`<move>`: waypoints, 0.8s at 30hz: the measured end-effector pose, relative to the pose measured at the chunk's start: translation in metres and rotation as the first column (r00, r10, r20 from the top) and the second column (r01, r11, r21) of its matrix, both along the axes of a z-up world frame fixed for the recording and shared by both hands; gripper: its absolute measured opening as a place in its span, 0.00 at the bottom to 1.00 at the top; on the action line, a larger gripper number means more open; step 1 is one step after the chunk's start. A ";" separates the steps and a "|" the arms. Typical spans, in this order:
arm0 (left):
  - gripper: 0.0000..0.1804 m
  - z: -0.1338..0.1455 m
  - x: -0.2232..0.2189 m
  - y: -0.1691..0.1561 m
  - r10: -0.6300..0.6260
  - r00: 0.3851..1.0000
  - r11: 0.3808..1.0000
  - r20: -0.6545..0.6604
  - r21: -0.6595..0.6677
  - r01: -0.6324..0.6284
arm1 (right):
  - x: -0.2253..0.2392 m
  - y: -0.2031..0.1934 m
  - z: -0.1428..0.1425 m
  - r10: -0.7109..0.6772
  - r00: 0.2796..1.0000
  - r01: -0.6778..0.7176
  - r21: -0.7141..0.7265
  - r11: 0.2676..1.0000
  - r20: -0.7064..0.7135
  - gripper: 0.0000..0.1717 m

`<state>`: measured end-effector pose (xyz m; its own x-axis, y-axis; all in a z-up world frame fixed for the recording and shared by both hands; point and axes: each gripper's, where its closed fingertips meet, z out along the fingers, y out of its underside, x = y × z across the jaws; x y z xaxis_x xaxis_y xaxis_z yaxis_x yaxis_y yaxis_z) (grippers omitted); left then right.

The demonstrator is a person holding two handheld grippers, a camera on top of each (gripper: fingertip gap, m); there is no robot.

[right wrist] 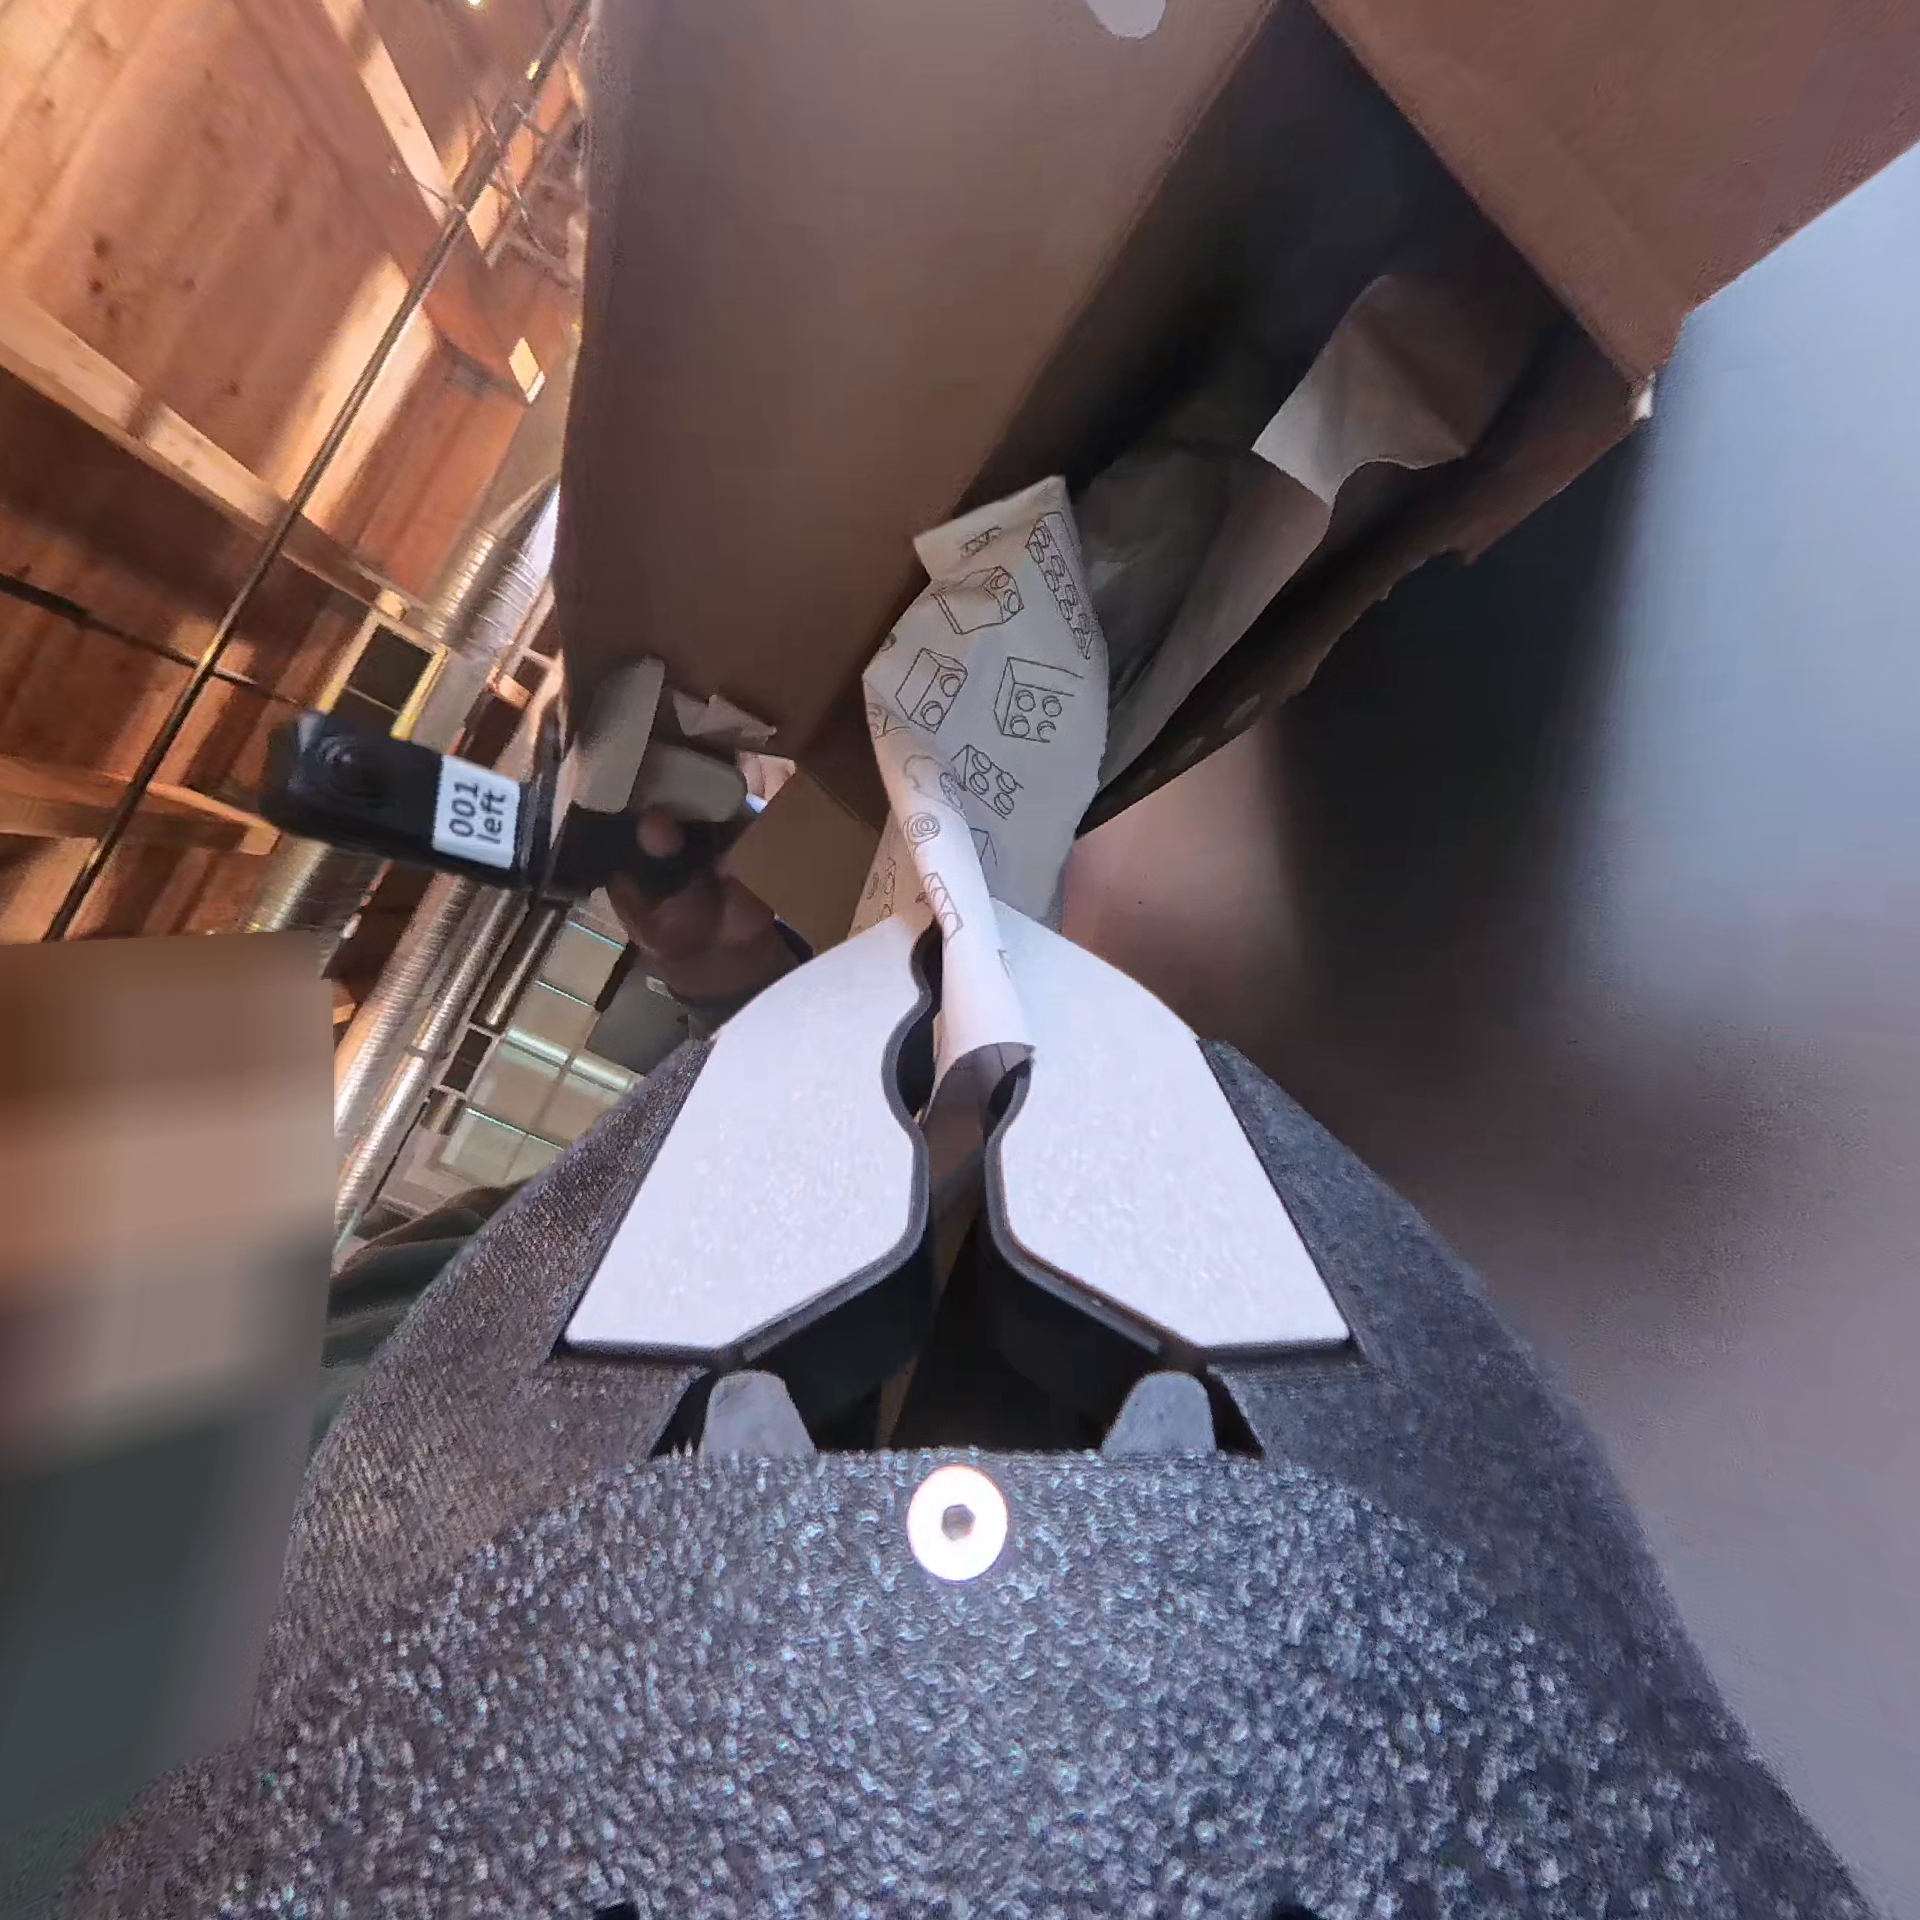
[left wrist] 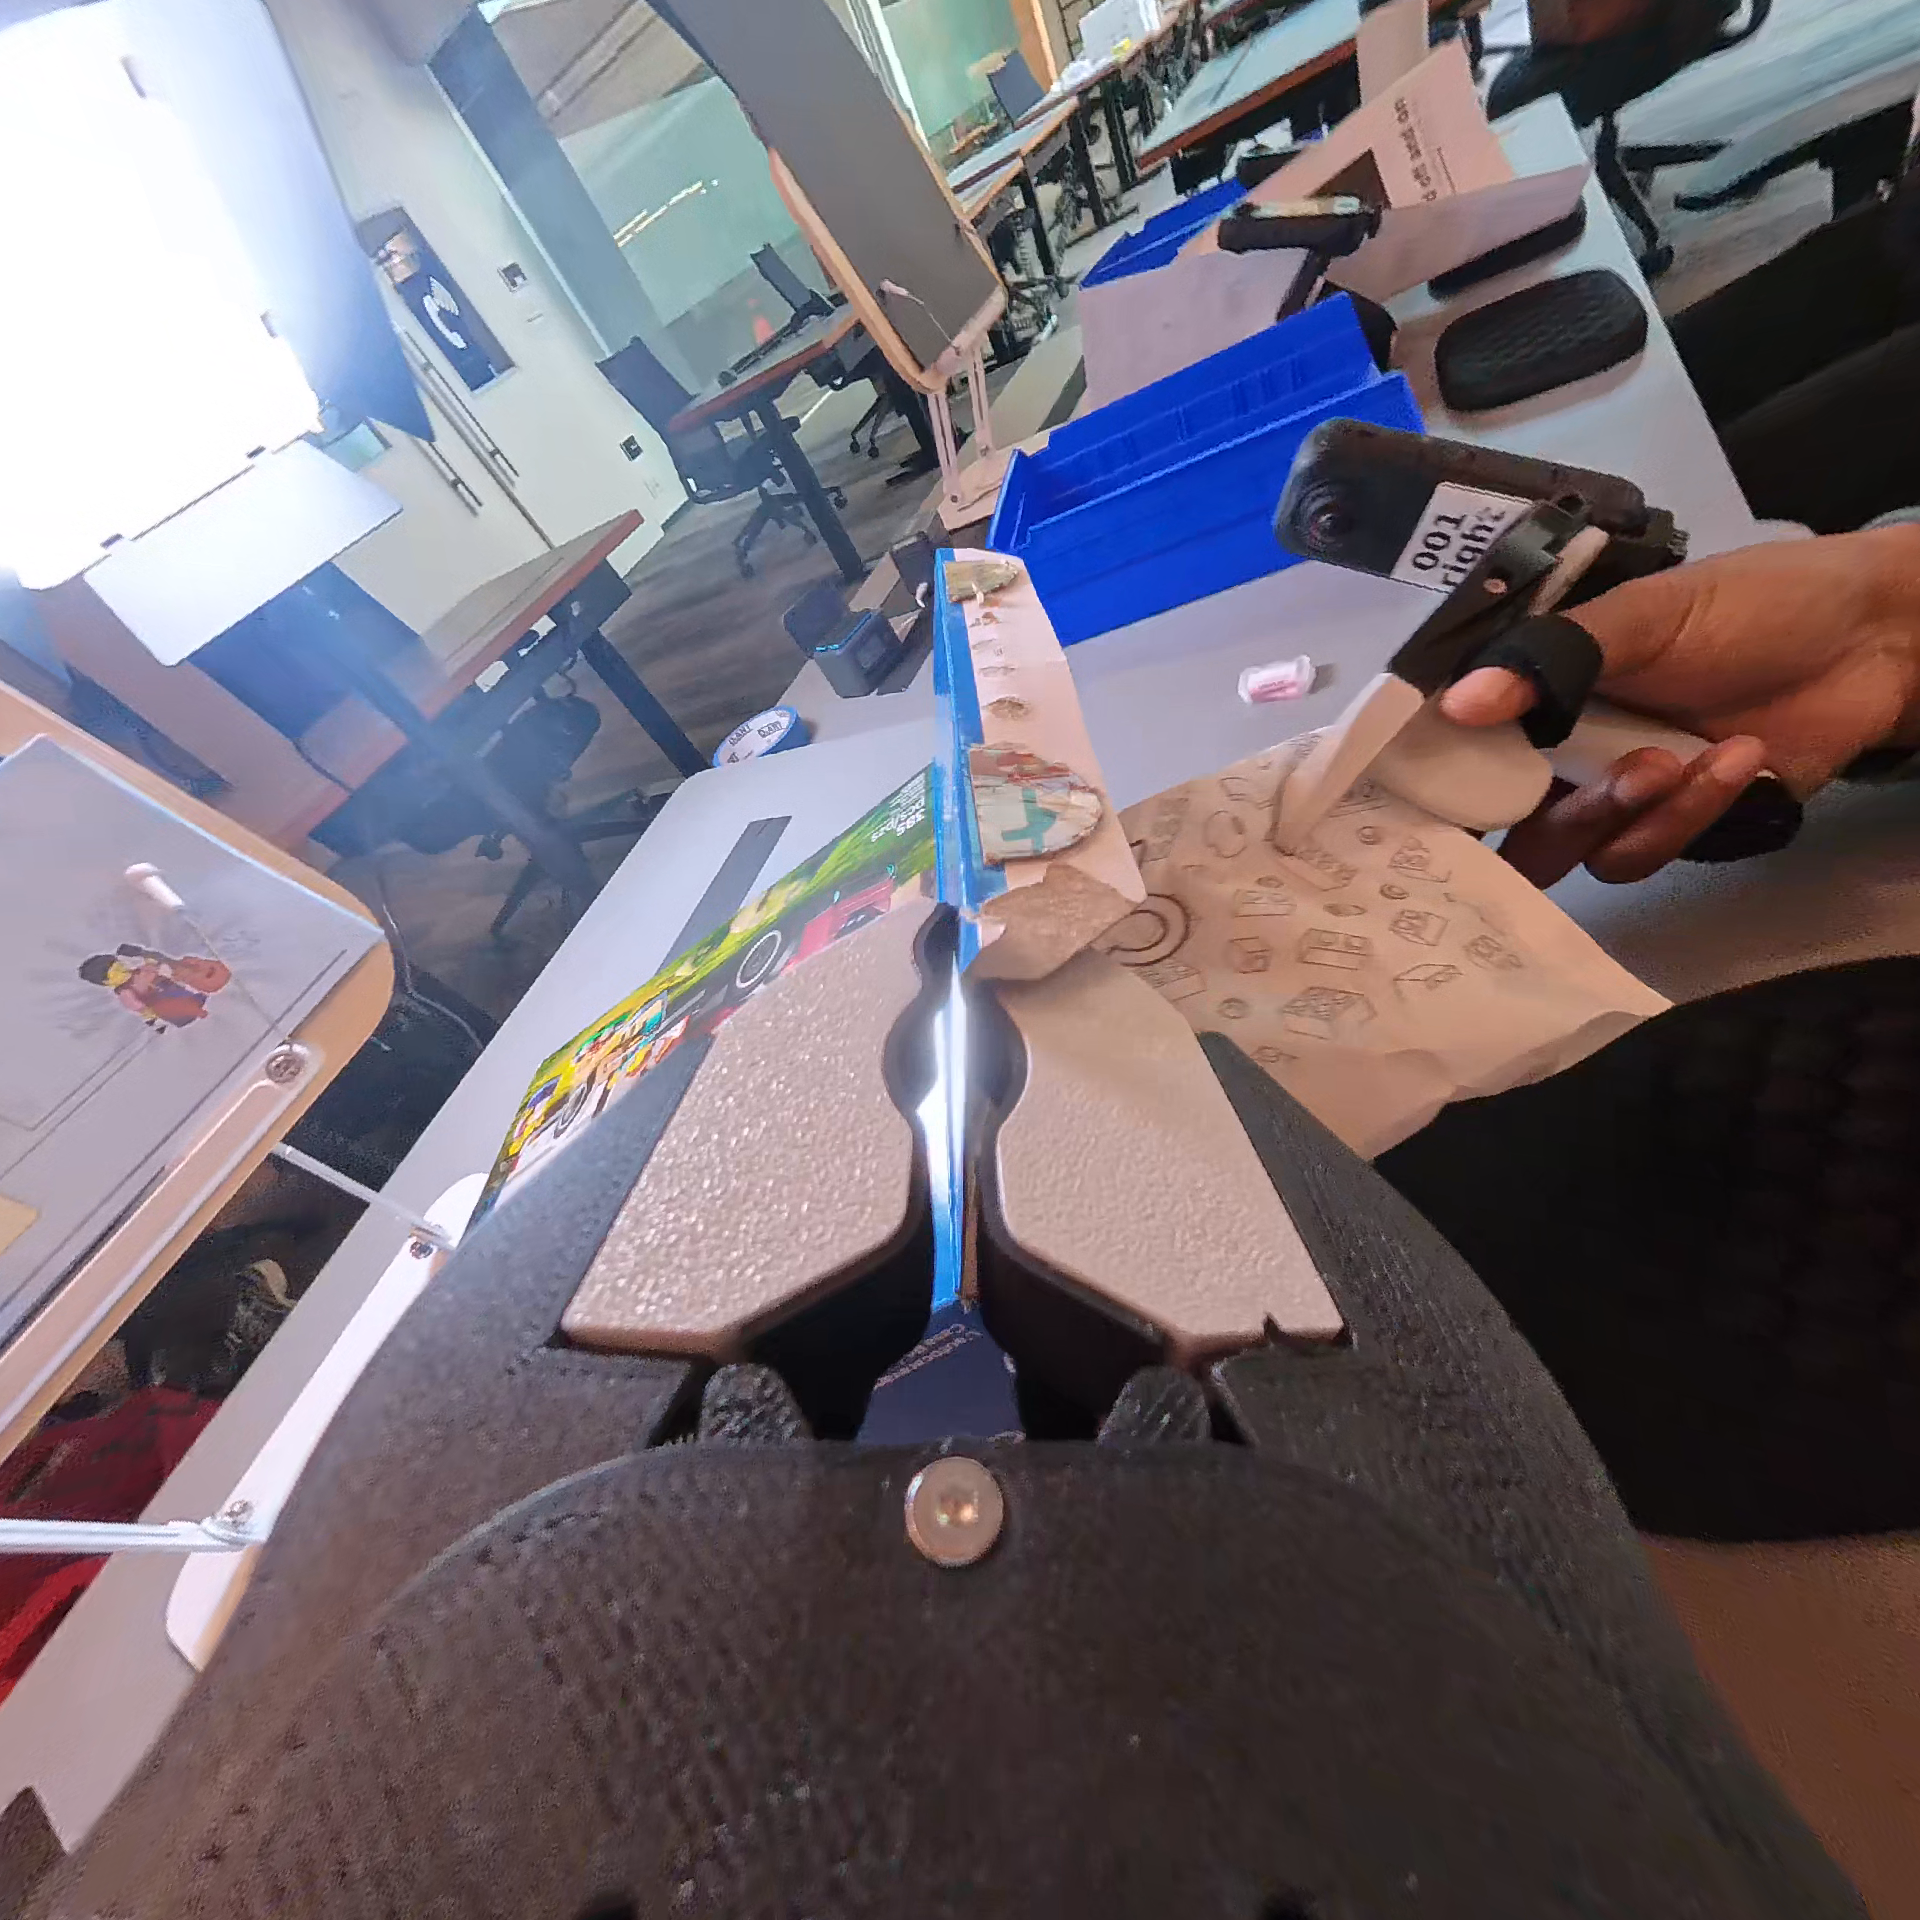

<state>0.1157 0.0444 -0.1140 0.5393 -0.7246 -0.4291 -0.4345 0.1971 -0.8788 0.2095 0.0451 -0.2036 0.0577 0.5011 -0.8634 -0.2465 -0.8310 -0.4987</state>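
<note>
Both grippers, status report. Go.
Left gripper shut on the box flap, blue-edged, torn. Right gripper shut on the paper bag with brick drawings, half out of the cardboard box. Blue bin behind, apart.

Blown-out white glare filled the left view's upper-left corner; strong fisheye bending at edges. Right view dimmer, warm-toned, soft blur along both sides.

The left wrist view is taken close behind its claw (left wrist: 961, 997), looking level along the counter (left wrist: 1195, 665). The right wrist view is tilted steeply upward into an open box (right wrist: 831, 364). The box, the printed paper bag (right wrist: 997, 665) and each other's claw are shared.
</note>
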 end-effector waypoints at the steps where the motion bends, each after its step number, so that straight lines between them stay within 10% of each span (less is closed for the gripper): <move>1: 0.01 -0.005 0.005 -0.004 -0.009 1.000 1.000 -0.022 0.002 0.009 | -0.003 0.002 -0.003 -0.012 1.000 0.012 -0.018 1.000 -0.004 0.01; 10: 0.01 0.004 -0.011 -0.007 -0.037 0.998 0.998 0.044 -0.050 0.039 | 0.026 0.049 -0.006 -0.300 0.950 0.297 -0.041 0.954 -0.085 0.01; 16: 0.01 -0.016 0.026 -0.024 -0.136 0.990 0.990 -0.036 -0.035 0.135 | -0.019 0.075 -0.011 -0.373 0.921 0.370 0.047 0.928 0.115 0.01; 24: 0.01 0.018 -0.009 -0.016 -0.100 0.992 0.992 0.077 -0.070 0.106 | -0.051 0.069 0.004 -0.338 0.838 0.121 0.458 0.881 0.428 0.26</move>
